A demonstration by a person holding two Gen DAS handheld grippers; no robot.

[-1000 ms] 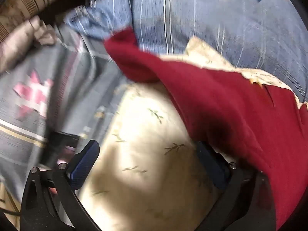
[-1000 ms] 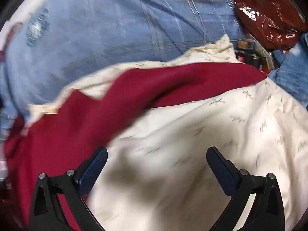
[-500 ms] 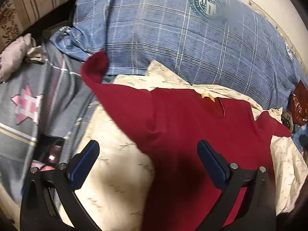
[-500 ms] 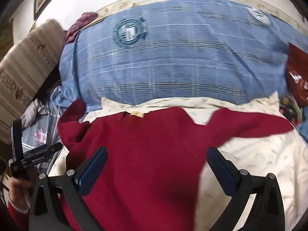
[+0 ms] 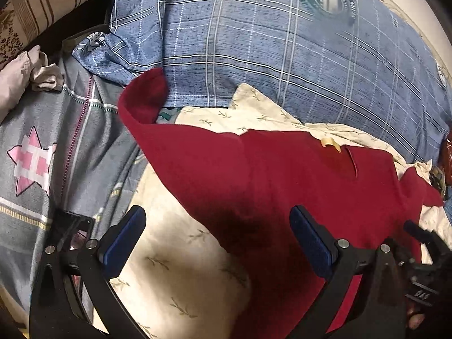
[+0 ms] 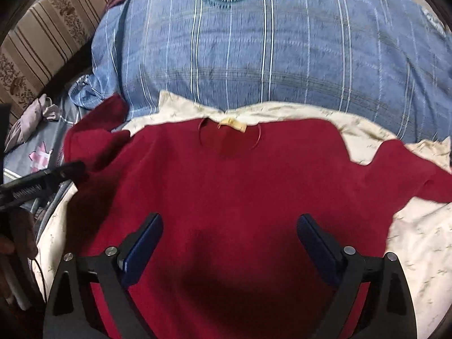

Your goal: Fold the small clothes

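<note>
A dark red long-sleeved top [image 6: 231,186] lies spread flat on a cream sheet [image 6: 418,243], collar and yellow label [image 6: 233,124] at the far side. It also shows in the left wrist view [image 5: 282,186], its left sleeve [image 5: 141,99] curling up against the blue pillow. My left gripper [image 5: 217,226] is open and empty above the top's left part. My right gripper [image 6: 230,236] is open and empty above the middle of the top. The left gripper also shows at the left of the right wrist view [image 6: 42,182].
A big blue checked pillow [image 6: 268,42] lies behind the top. A grey quilt with a pink star [image 5: 31,161] lies to the left, with a striped cushion [image 6: 42,36] beyond. A dark red shiny bag [image 5: 447,152] sits at the far right.
Both grippers have pulled back and up from the bed. The red top, bunched and moving a second ago, now lies spread flat with the collar away from me.
</note>
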